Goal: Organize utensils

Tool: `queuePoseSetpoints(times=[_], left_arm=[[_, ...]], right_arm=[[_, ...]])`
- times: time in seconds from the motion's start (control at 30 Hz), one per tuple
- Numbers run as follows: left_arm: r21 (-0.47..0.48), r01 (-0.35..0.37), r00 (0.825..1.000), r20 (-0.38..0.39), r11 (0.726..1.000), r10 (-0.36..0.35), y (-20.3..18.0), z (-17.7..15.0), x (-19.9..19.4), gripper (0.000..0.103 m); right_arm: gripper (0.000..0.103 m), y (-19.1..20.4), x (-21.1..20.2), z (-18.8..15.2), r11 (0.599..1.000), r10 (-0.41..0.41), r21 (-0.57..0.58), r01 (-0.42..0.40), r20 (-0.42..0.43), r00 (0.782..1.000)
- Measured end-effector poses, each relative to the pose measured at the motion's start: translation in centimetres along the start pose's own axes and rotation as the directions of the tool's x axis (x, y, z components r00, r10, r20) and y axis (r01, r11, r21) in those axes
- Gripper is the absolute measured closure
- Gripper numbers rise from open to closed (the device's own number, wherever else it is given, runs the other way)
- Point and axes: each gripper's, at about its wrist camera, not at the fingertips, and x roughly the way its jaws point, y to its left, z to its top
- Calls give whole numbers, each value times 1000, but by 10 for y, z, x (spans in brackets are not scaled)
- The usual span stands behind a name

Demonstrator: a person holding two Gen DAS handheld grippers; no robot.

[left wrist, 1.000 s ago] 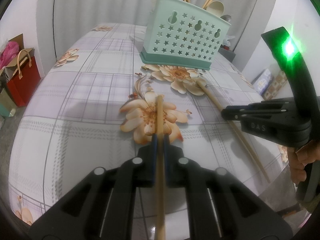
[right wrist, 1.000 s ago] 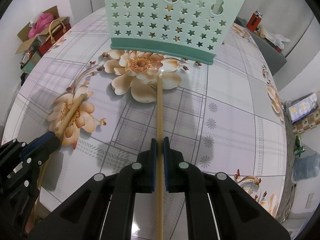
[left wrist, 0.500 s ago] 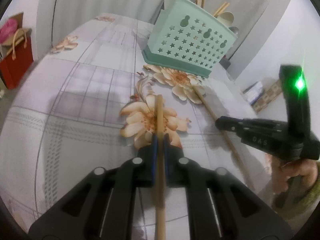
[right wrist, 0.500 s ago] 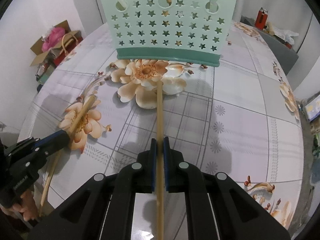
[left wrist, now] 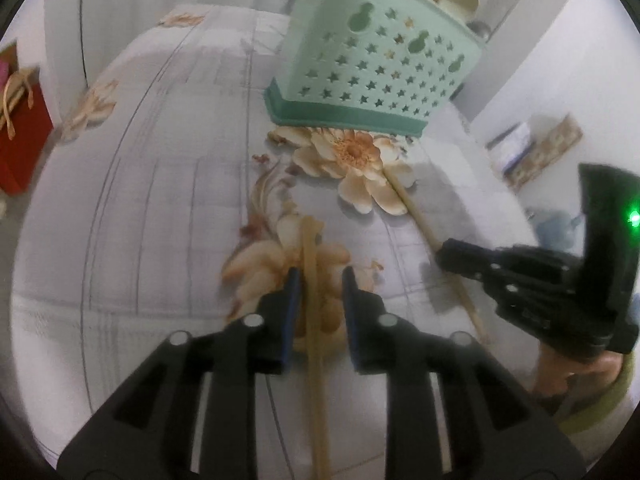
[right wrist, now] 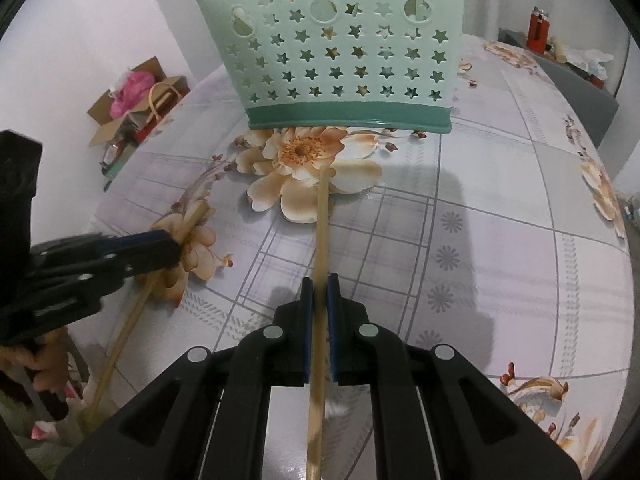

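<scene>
A mint-green star-holed utensil basket [left wrist: 372, 64] [right wrist: 340, 56] stands at the back of the flowered table, with chopsticks and a spoon in it. My left gripper [left wrist: 318, 276] is open, its jaws apart around a wooden chopstick [left wrist: 310, 264] that lies between them. It also shows in the right wrist view [right wrist: 168, 244]. My right gripper [right wrist: 319, 284] is shut on a second wooden chopstick [right wrist: 323, 216], whose tip points at the basket. That gripper [left wrist: 444, 254] and its chopstick [left wrist: 412, 210] show at the right of the left wrist view.
The table [right wrist: 500, 208] has a checked cloth with flower prints. A red bag [left wrist: 20, 136] and a cardboard box [right wrist: 132, 104] stand on the floor to the left. A red object [right wrist: 538, 30] sits on a grey surface at the back right.
My left gripper has opened around its chopstick. Both grippers have moved closer to the basket and tilted; the right one stays shut on its chopstick.
</scene>
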Motion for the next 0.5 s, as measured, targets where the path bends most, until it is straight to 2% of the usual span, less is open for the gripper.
queuePoseSetpoints(times=[0.13, 0.17, 0.3, 0.4, 0.5], left_arm=[[99, -110, 993, -23, 989, 113, -16, 8, 9, 86], [133, -149, 988, -26, 980, 154, -21, 10, 12, 91], [217, -233, 970, -14, 948, 241, -30, 13, 18, 97], [190, -208, 975, -35, 959, 219, -25, 17, 16, 97], [126, -155, 986, -39, 980, 161, -14, 21, 5, 98]], right_arm=[[95, -3, 3, 4, 1000, 29, 4, -29, 12, 999], [95, -3, 3, 5, 1000, 31, 1, -31, 15, 999], [95, -1, 7, 9, 999, 40, -10, -40, 28, 999], [95, -3, 8, 12, 998, 57, -3, -57, 28, 998], [95, -5, 9, 13, 998, 70, 0, -70, 28, 997]])
